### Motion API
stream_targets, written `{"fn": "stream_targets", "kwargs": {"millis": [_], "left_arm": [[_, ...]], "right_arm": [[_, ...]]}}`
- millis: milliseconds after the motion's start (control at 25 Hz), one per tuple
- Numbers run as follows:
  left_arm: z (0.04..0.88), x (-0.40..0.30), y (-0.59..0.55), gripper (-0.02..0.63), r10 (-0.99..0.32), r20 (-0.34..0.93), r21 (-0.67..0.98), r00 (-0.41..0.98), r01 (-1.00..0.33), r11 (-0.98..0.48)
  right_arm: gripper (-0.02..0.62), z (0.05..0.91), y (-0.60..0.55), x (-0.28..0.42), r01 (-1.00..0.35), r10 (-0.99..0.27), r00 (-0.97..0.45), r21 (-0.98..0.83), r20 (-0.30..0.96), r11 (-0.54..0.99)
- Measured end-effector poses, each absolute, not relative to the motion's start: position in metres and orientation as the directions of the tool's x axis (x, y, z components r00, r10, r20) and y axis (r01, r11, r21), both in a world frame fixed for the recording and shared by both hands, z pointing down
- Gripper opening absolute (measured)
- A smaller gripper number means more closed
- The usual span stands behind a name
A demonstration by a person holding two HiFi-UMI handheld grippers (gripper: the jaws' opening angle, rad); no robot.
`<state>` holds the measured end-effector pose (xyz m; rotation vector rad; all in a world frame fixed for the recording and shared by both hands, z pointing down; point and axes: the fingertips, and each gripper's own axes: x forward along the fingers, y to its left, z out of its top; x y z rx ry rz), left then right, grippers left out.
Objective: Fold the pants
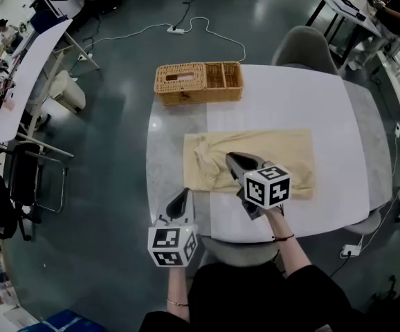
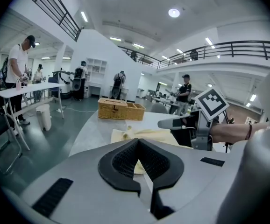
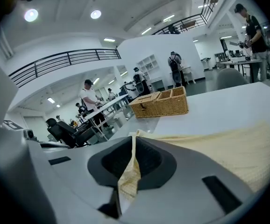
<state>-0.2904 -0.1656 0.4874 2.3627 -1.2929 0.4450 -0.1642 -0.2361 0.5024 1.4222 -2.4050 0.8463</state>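
The right gripper [image 1: 238, 161] is clenched on a fold of the pants [image 1: 283, 151]. A thin ridge of pale yellow cloth runs up between its ribbed black pads. The left gripper [image 1: 180, 199] is closed too, its pads pressed together at the near table edge, just beside the lower left corner of the pants. Yellow cloth shows in the gap past its pads, but it is not clear that any is pinched. Each gripper has a smooth grey body and carries a white cube [image 1: 267, 184] printed with black square marker patterns.

The pants lie flat as a wide rectangle across the middle of the table [image 1: 311, 95]. Their fabric is soft and finely textured, bunched into wrinkles at the left end. The table is smooth and rounded at the corners, white on the right and grey on the left. At its far edge stands a long woven wicker basket [image 1: 198, 81], split into compartments.
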Motion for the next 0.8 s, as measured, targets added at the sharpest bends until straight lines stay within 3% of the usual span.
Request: {"fn": "stream_targets", "kwargs": {"millis": [360, 800], "left_arm": [[0.474, -0.24, -0.166, 0.008, -0.699, 0.453, 0.182, 0.554, -0.825, -0.535], [0.475, -0.171, -0.167, 0.008, -0.655, 0.459, 0.166, 0.601, -0.782, -0.601]], "right_arm": [[0.015, 0.487, -0.205, -0.101, -0.839, -0.732, -0.531, -0.385, 0.427, 0.384], [0.015, 0.491, -0.183, 0.011, -0.889, -0.804, -0.405, -0.395, 0.436, 0.233]]}}
